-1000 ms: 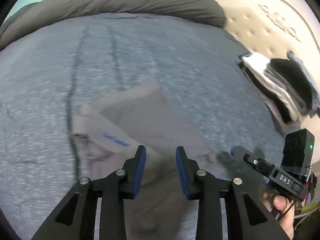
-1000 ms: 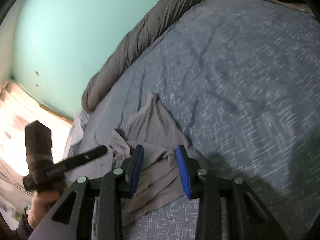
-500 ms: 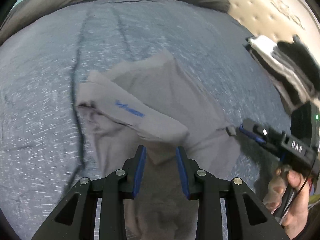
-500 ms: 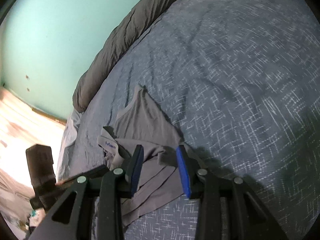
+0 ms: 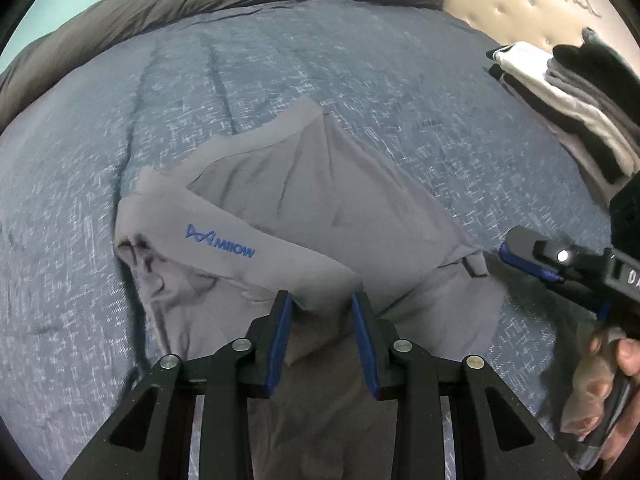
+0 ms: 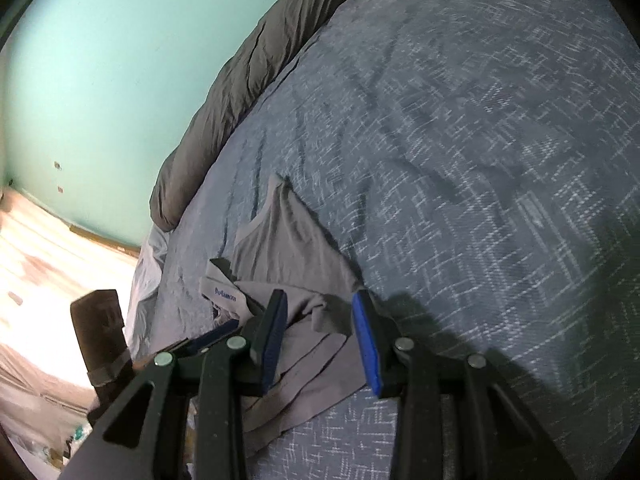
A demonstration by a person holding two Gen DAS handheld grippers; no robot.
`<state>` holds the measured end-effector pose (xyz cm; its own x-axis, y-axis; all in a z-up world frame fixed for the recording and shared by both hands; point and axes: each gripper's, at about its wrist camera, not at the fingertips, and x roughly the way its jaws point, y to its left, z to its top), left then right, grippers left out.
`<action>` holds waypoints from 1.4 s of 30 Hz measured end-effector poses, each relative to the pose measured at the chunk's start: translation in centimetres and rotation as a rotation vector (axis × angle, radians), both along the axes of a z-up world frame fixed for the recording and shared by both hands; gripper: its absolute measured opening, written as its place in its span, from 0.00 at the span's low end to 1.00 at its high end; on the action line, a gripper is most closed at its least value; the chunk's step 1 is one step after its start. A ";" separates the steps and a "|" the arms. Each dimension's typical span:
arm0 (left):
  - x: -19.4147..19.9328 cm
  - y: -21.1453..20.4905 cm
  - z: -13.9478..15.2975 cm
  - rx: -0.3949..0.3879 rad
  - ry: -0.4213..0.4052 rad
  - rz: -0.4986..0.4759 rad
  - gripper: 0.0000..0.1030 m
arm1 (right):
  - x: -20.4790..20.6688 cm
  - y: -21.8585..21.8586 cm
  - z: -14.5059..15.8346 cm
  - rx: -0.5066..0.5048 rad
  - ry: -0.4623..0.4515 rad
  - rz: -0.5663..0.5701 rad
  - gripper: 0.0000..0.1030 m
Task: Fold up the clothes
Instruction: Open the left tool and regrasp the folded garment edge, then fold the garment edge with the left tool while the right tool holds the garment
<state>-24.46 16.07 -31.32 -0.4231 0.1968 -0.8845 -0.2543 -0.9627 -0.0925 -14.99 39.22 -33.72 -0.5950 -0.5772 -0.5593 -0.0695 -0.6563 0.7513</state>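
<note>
From the left wrist, our left gripper (image 5: 320, 312) has sunk onto the grey garment (image 5: 288, 208) on the bed (image 5: 360, 80), jaws just closing around a fold, not yet pinching. From the right wrist, our right gripper (image 6: 320, 316) hangs apart over its hem, unmoved: the fold begins.

Garment: grey underwear (image 5: 304, 208) with blue logo, crumpled on blue bedspread (image 5: 120, 128)
Left gripper (image 5: 322, 312): jaws just closing, fabric fold between the pads, no clear grip
Right gripper (image 5: 532, 264): at the garment's right edge, hand (image 5: 612, 392) on its handle
Far right: stack of folded clothes (image 5: 560, 104)
</note>
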 end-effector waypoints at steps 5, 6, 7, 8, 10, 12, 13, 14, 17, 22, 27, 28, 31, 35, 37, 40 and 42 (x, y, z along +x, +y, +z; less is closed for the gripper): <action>-0.4 -0.7 0.7 0.009 0.021 0.013 0.03 | 0.3 0.3 0.2 0.027 0.001 -0.004 0.34; -0.5 -0.9 0.9 0.016 0.024 0.017 0.03 | 0.3 0.1 0.3 0.035 0.002 0.001 0.34; -0.5 -1.1 1.1 0.022 0.027 0.021 0.03 | 0.3 -0.1 0.4 0.044 0.003 0.008 0.34; -0.6 -1.3 1.4 0.028 0.030 0.025 0.03 | 0.3 -0.4 0.5 0.051 0.005 0.017 0.34; -0.7 -1.8 2.2 0.058 0.040 0.041 0.03 | 0.3 -1.0 0.5 0.067 0.005 0.044 0.34; -0.9 -2.3 3.0 0.078 0.049 0.053 0.03 | 0.1 -1.7 0.2 0.097 -0.009 0.068 0.34; -1.0 -2.5 3.4 0.088 0.054 0.059 0.03 | 0.0 -2.0 0.1 0.104 -0.016 0.077 0.34; -1.0 -2.7 3.8 0.097 0.057 0.063 0.03 | -0.1 -2.2 -0.2 0.102 -0.023 0.084 0.34; -1.4 -3.4 5.0 0.119 0.072 0.078 0.03 | -0.4 -2.7 -0.5 0.126 -0.033 0.091 0.33; -2.1 -4.2 6.2 0.132 0.089 0.093 0.03 | -0.7 -2.9 -0.9 0.170 -0.043 0.098 0.06; -2.8 -4.6 7.0 0.146 0.103 0.105 0.03 | -0.8 -3.3 -0.5 0.171 -0.032 0.107 0.02; -3.0 -4.6 7.1 0.151 0.103 0.111 0.03 | -0.7 -3.2 -0.3 0.168 -0.024 0.108 0.02; -3.9 -4.9 7.4 0.171 0.105 0.130 0.03 | -0.2 -2.8 0.3 0.153 -0.005 0.105 0.02; -5.7 -4.6 8.0 0.198 0.104 0.155 0.03 | 0.7 -2.0 1.0 0.102 0.018 0.101 0.02; -6.8 -4.3 8.2 0.208 0.099 0.161 0.03 | 1.1 -1.5 1.4 0.097 0.030 0.096 0.02; -8.6 -3.5 7.9 0.219 0.079 0.167 0.03 | 1.4 -0.8 1.6 0.077 0.039 0.085 0.02; -9.6 -2.7 7.4 0.209 0.062 0.166 0.03 | 1.5 -0.4 1.5 0.055 0.038 0.082 0.02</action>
